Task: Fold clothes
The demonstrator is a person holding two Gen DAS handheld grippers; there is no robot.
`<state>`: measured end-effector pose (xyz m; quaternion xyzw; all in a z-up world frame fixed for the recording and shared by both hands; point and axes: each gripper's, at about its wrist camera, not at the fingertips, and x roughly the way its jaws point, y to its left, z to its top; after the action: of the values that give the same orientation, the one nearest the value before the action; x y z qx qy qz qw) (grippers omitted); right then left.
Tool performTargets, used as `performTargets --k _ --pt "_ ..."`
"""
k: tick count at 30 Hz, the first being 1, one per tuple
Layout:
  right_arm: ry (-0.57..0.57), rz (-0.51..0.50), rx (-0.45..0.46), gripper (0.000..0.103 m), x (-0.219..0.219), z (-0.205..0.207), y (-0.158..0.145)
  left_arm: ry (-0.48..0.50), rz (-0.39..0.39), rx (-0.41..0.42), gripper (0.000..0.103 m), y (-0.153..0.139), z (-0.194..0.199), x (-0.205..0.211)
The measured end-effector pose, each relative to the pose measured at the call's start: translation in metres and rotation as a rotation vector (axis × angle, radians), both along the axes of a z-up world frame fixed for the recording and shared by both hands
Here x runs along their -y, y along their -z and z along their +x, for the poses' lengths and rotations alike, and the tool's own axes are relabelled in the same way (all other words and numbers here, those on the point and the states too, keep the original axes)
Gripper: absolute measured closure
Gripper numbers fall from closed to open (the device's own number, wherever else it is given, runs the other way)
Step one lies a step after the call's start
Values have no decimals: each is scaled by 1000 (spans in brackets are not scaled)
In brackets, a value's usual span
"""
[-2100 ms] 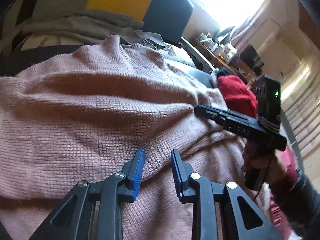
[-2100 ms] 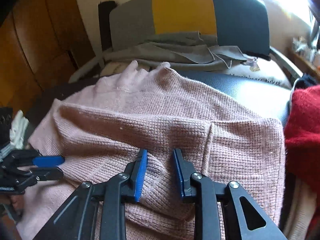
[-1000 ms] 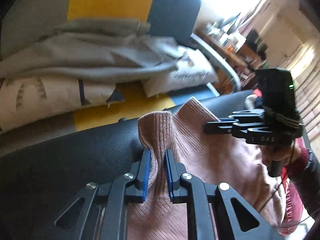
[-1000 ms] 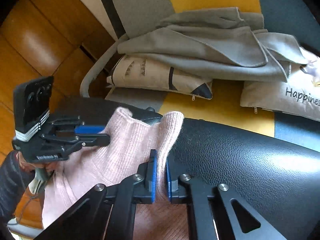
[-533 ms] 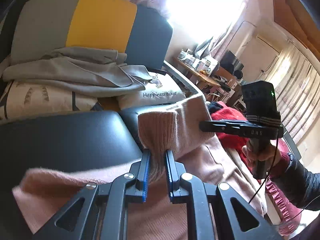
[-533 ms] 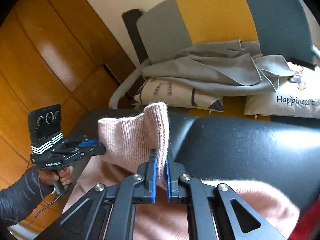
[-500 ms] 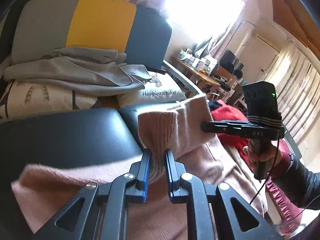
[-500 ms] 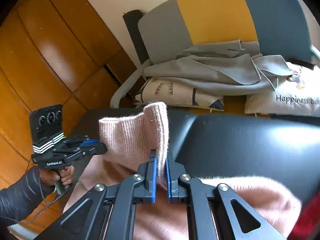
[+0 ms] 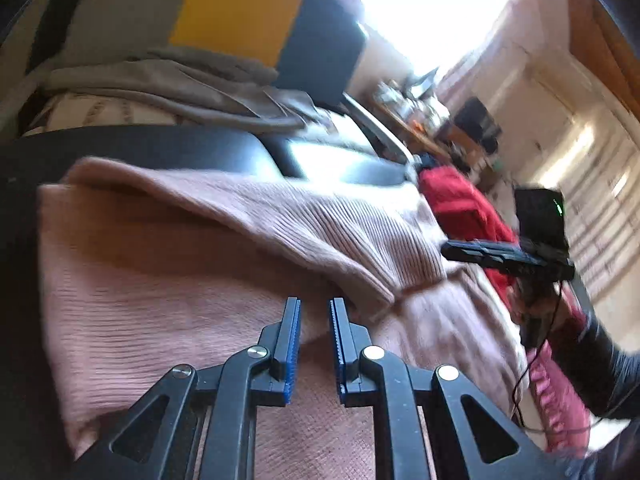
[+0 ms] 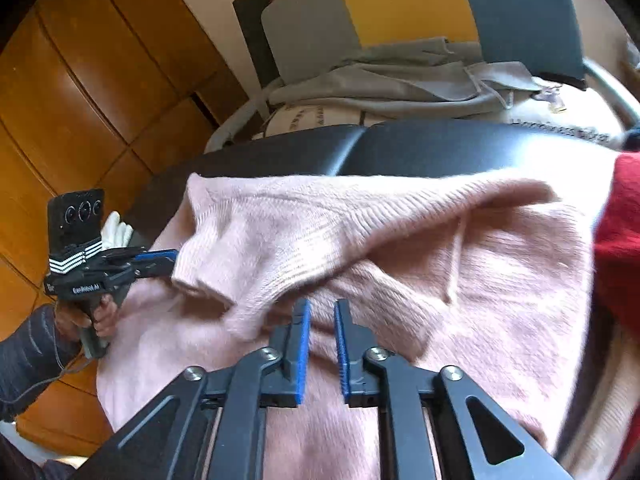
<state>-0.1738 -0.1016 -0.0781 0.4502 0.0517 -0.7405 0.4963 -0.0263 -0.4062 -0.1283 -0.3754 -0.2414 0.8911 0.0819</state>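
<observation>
A pink knitted sweater (image 9: 168, 256) lies on a black padded surface (image 9: 132, 144). Its ribbed hem end (image 9: 360, 240) is folded forward over the body and lies loose. My left gripper (image 9: 314, 308) hovers just above the sweater, jaws slightly apart with nothing between them. In the right wrist view the sweater (image 10: 500, 272) fills the middle, with the folded ribbed end (image 10: 280, 248) lying across it. My right gripper (image 10: 321, 308) is slightly open and empty just behind the fold. The left gripper also shows in the right wrist view (image 10: 160, 260), and the right one in the left wrist view (image 9: 452, 249).
A red garment (image 9: 460, 204) lies at the sweater's right side. Grey clothes (image 10: 400, 76) and printed cushions (image 10: 320, 116) are piled behind the black surface, against a grey, yellow and blue backrest (image 10: 400, 4). Wooden panelling (image 10: 80, 80) is on the left.
Both grippers held the sweater's ribbed end up in the air; now it lies folded over the body and both grippers have let go and drawn back a little.
</observation>
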Motion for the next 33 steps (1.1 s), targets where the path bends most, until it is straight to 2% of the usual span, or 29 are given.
performTargets --k 3,5,6,7,9,10,13,15,17,18,21,24,27,30,33 --pt "22 -38 -41 88 0 4 -20 -68 61 -75 85 -18 -7 9" --pt "16 -59 -64 86 17 8 -31 -66 30 -99 84 -31 -25 -2" --pt "11 -60 -77 81 28 11 -35 -49 20 -99 82 -33 -33 -9" --pt "1 -44 -94 75 44 15 -35 -19 9 -88 82 -32 -43 -20" --pt "-17 4 -128 71 69 22 -30 18 -88 -31 82 -22 -57 -43" --pt "-26 39 -150 71 79 26 -26 36 -137 1 82 -15 -59 -52" --pt "-34 187 -252 71 89 42 0 52 -210 88 82 21 -46 -65" --pt "-39 189 -304 70 75 51 13 28 -177 25 81 33 -28 -62" --pt "-43 157 -362 70 57 60 24 -12 -139 3 81 39 -20 -59" --pt "-40 142 -378 70 50 63 28 -24 -148 2 81 39 -21 -61" --pt "-16 126 -365 69 48 60 31 -48 -175 2 81 39 -25 -66" --pt "-12 115 -354 69 46 57 31 -66 -141 -2 81 39 -23 -64" --pt "-11 106 -343 69 49 55 30 -110 -60 6 82 37 -20 -53" --pt "-12 112 -355 68 52 61 27 -167 17 -19 76 25 -8 -43" --pt "-4 123 -351 65 55 64 23 -224 -34 -54 75 8 -1 -28"
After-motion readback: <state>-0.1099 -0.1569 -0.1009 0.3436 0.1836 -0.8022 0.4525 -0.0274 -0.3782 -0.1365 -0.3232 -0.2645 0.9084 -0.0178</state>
